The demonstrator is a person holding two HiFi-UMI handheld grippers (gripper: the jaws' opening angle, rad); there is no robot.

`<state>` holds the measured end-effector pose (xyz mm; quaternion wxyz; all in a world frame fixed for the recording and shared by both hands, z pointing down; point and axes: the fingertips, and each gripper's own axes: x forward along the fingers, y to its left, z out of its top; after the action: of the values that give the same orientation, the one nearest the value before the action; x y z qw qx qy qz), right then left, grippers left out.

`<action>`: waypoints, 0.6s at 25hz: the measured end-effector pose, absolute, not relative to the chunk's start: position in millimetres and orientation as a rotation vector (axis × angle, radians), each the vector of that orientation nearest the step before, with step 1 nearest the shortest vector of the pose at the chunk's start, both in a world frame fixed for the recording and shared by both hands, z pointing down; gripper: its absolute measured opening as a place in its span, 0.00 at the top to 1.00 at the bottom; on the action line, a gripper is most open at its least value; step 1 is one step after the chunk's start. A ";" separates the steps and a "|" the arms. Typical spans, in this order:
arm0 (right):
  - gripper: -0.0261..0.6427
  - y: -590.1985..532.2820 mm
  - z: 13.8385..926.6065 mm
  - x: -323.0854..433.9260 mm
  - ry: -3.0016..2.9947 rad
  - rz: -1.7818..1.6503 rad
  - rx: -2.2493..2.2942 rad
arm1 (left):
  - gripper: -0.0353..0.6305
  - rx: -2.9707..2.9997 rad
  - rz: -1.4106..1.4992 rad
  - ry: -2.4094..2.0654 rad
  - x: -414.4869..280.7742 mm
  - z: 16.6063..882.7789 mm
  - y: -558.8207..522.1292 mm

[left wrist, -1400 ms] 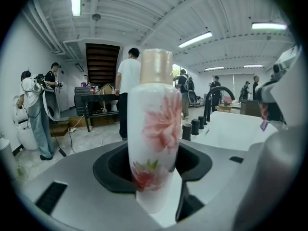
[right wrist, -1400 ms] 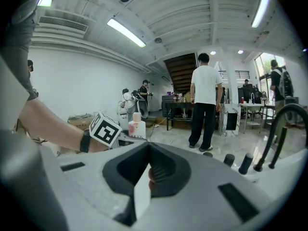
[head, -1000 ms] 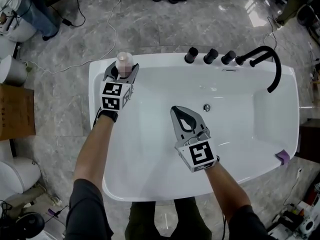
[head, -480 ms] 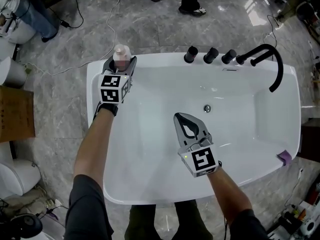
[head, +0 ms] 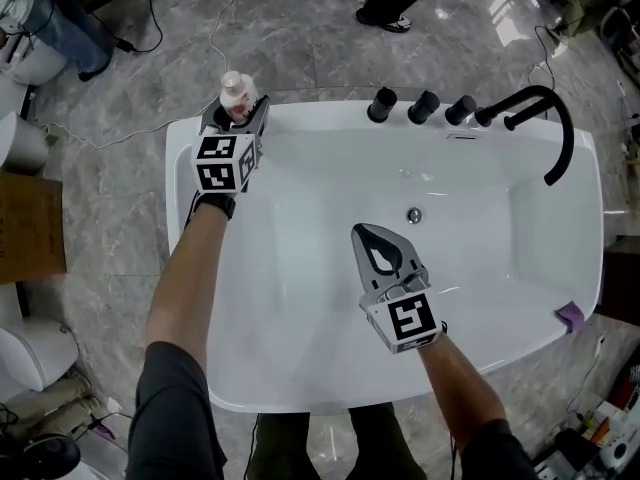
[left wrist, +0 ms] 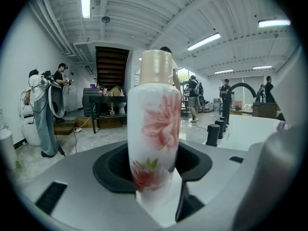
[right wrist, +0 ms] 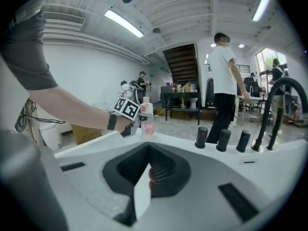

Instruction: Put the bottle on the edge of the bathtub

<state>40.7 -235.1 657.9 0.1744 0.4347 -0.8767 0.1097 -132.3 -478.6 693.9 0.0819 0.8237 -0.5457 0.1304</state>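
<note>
Head view: the left gripper [head: 238,110] holds the bottle [head: 236,90] upright over the rim at the far left corner of the bathtub [head: 320,115]; its base may be touching the rim, but that is unclear. The right gripper [head: 368,236] hovers over the bathtub's basin.

Left gripper view: the jaws pinch the flowered bottle's lower body.

Right gripper view: the jaws are pressed together, pointing across the bathtub toward the bottle.

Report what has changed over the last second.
The left gripper, clamped on the flowered bottle throughout, carried it away from the person and slightly left, to the bathtub's far rim near its left corner. Nothing was let go. The right gripper stayed shut and empty over the basin, barely drifting. The black faucet and knobs are unchanged.
</note>
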 end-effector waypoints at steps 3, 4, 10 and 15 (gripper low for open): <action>0.96 -244.6 659.8 39.7 -2.491 0.302 1.248 | 0.61 2.475 0.370 -1.632 -134.2 693.2 -478.0; 0.96 -248.0 660.2 39.5 -2.492 0.297 1.250 | 0.61 2.480 0.364 -1.631 -134.3 693.4 -477.8; 0.96 -266.4 650.8 31.8 -2.521 0.269 1.247 | 0.60 2.482 0.368 -1.626 -133.0 696.0 -479.6; 0.96 -266.2 648.2 31.4 -2.526 0.267 1.252 | 0.60 2.467 0.360 -1.635 -136.3 696.0 -480.5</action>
<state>31.4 -266.2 648.2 0.1541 0.4367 -0.8814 0.0933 -136.3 -480.5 696.0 0.0801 0.8248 -0.5466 0.1204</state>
